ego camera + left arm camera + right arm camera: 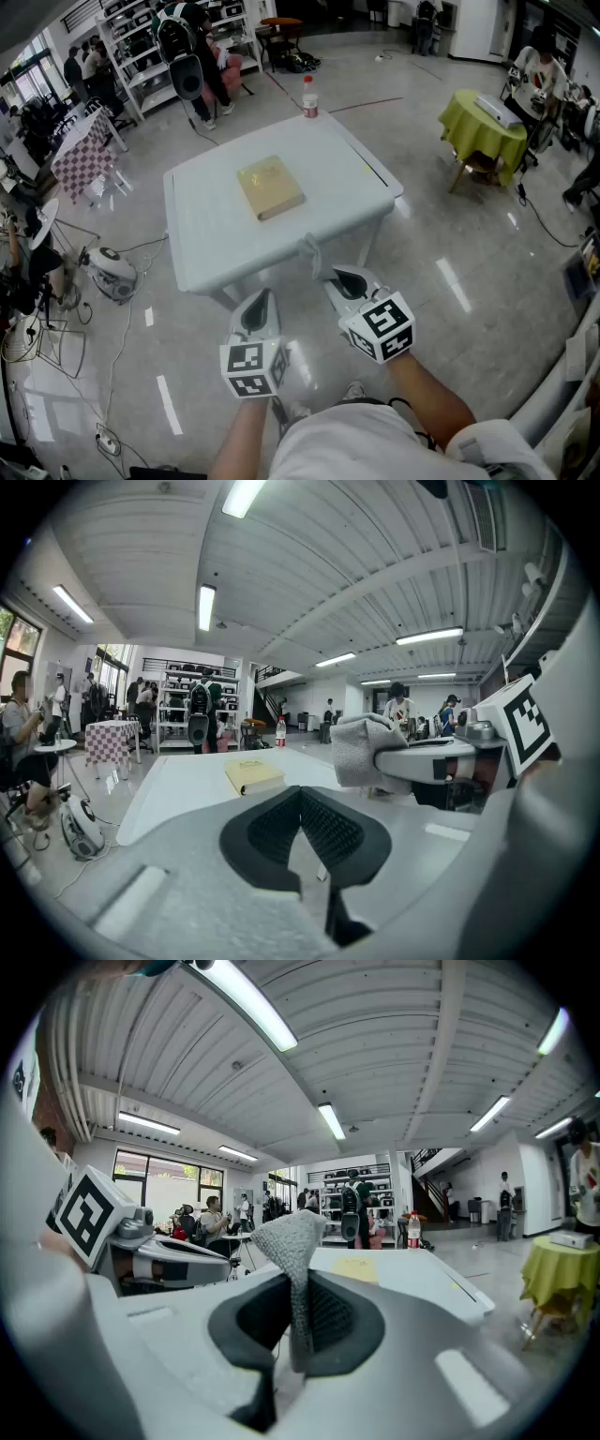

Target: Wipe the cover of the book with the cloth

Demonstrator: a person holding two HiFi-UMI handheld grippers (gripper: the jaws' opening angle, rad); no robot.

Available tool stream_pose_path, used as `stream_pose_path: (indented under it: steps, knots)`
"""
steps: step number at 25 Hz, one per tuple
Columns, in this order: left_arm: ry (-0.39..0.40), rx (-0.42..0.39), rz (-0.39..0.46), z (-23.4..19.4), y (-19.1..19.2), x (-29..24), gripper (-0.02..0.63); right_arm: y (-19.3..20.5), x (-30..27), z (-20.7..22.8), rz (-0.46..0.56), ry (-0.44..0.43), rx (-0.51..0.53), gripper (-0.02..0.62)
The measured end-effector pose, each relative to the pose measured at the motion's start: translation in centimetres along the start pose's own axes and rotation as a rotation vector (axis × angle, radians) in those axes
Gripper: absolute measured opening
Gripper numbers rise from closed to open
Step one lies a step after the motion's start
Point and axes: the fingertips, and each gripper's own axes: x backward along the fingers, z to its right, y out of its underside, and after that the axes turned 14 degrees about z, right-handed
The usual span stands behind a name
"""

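Head view: the book (270, 187) lies flat mid-table (202, 262), well ahead of both grippers, which hang off the near edge. The right gripper (330, 279) pinches a grey cloth (292, 1241) between its closed jaws. The left gripper (259, 307) is closed on nothing. To wipe well, I would lay the cloth flat on the cover and perhaps steady the book with the left. Cover print is too faint to read, and so is the bottle (308, 97) label.
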Motion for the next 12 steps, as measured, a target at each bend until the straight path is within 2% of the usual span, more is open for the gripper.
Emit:
stream_pose_path:
  steps: [6, 12]
  knots:
    - [-0.015, -0.002, 0.000, 1.9, 0.2, -2.1, 0.006, 0.6, 0.7, 2.4, -0.012, -0.023, -0.018, 0.017]
    - [-0.063, -0.006, -0.004, 3.3, 0.7, -4.8, 0.006, 1.5, 1.4, 5.6, -0.029, -0.063, -0.024, 0.017]
